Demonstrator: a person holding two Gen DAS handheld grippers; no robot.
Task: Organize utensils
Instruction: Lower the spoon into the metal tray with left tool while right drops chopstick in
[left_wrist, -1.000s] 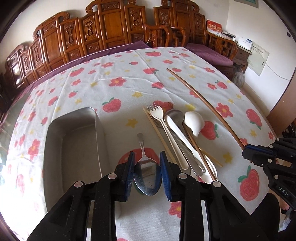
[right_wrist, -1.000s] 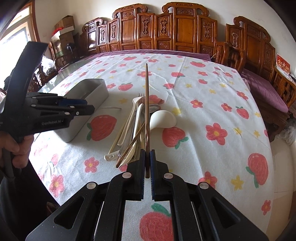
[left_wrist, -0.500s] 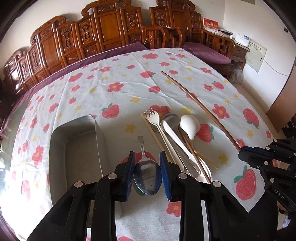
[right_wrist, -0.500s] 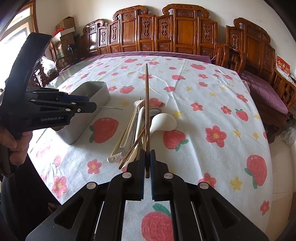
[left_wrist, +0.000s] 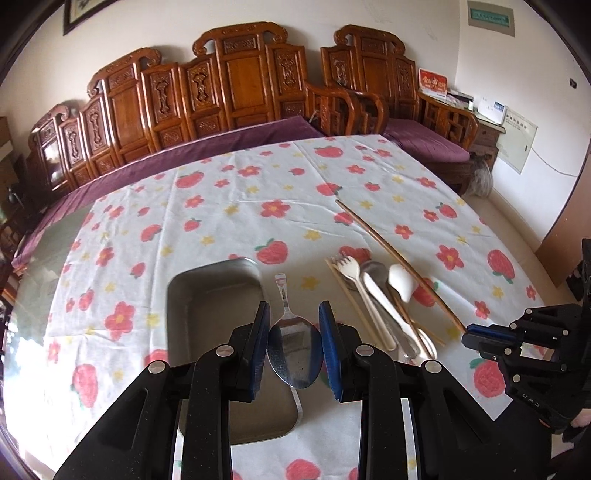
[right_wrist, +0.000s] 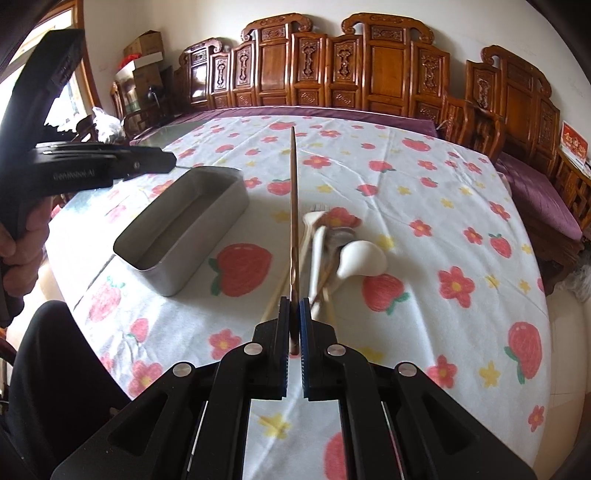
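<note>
My left gripper (left_wrist: 293, 314) is shut on the bowl of a metal spoon (left_wrist: 293, 347), held in the air over the right edge of the metal tray (left_wrist: 214, 280), handle pointing away. In the right wrist view the left gripper (right_wrist: 162, 162) hovers above the tray's (right_wrist: 218, 218) far end. My right gripper (right_wrist: 294, 306) is shut on a long brown chopstick (right_wrist: 293, 206) that points straight ahead; it also shows in the left wrist view (left_wrist: 388, 251). A pile with a pale fork (left_wrist: 351, 273), a white ceramic spoon (right_wrist: 360, 258) and more chopsticks lies on the cloth.
The round table carries a white cloth with strawberries and flowers (right_wrist: 424, 206). Carved wooden chairs (left_wrist: 240, 92) line the far side. The person's dark-clothed leg (right_wrist: 55, 369) is at the near left table edge.
My left gripper has risen and moved left with the spoon, from beside the tray to over its right edge. My right gripper has lifted a little with the chopstick.
</note>
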